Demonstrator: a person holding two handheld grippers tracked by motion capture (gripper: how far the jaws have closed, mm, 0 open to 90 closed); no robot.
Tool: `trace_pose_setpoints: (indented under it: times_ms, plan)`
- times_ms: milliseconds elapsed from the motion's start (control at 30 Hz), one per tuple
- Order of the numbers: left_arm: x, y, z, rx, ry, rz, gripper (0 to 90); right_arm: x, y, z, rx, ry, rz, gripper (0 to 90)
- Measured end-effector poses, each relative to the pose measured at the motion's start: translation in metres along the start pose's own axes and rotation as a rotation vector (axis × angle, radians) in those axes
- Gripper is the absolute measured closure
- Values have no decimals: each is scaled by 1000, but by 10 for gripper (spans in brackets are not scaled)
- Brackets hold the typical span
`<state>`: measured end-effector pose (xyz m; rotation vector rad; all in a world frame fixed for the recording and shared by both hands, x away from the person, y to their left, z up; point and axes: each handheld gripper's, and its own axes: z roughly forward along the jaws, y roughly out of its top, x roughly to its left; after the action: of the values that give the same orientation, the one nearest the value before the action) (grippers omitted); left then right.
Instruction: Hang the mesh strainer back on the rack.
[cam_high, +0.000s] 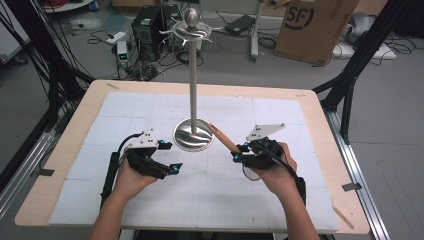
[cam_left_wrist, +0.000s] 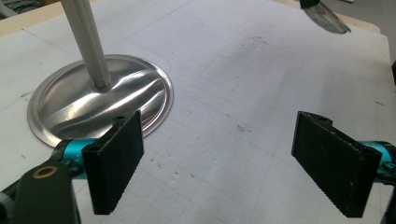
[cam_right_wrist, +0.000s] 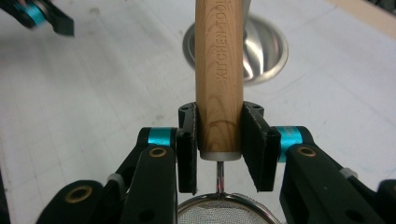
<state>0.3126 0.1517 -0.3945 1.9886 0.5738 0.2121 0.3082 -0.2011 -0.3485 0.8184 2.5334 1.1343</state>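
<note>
- Right tool (cam_right_wrist: 219, 140) closed on the strainer (cam_high: 223, 138), with both black pads pressing the sides of its wooden handle (cam_right_wrist: 219, 70).
- Grips near the low end of the handle, just above the thin wire and the round mesh bowl (cam_right_wrist: 224, 215).
- Left tool (cam_left_wrist: 219, 154) wide open with nothing in it, waiting just over the tabletop (cam_high: 150, 210) near the stand's shiny round foot (cam_left_wrist: 102, 102).
- Strainer up in the air, off the tabletop, with the handle tip pointing at the tall metal stand (cam_high: 194, 85) and close to its pole.
- Looks like a job of hanging the strainer on the curly hooks (cam_high: 192, 32) at the very top of the stand.
- Lift straight and slow, because the hooks sit high above and the pole is right beside the handle.
- Hold tight on the handle, since smooth round wood can slip or spin between flat pads.
- Steer the handle tip away from the pole on the way up, so the stand does not get bumped and wobble.
- Hard to tell from here which part of the strainer can catch on a hook, so look for a loop or hole before going higher.
- Maybe rest the left tool on the foot of the stand to stop any tipping.
- Let go only when a hook takes the weight.
</note>
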Motion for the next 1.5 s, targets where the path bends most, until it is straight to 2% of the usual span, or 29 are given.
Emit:
trace_pose_setpoints:
  times_ms: [467,900,1133,1500]
  plan:
    - [0,1,-2,-17,-3,-9,174,-4,35,-34,-153,-1,-38,688]
    - [1,1,-4,-17,-1,-5,174,-11,68,-60,-261,-4,-77,687]
    - [1,0,-4,-19,2,-8,174,-14,81,-69,-290,-15,-112,688]
    - [2,0,-5,-17,-1,-9,174,-19,101,-87,-335,-40,-130,687]
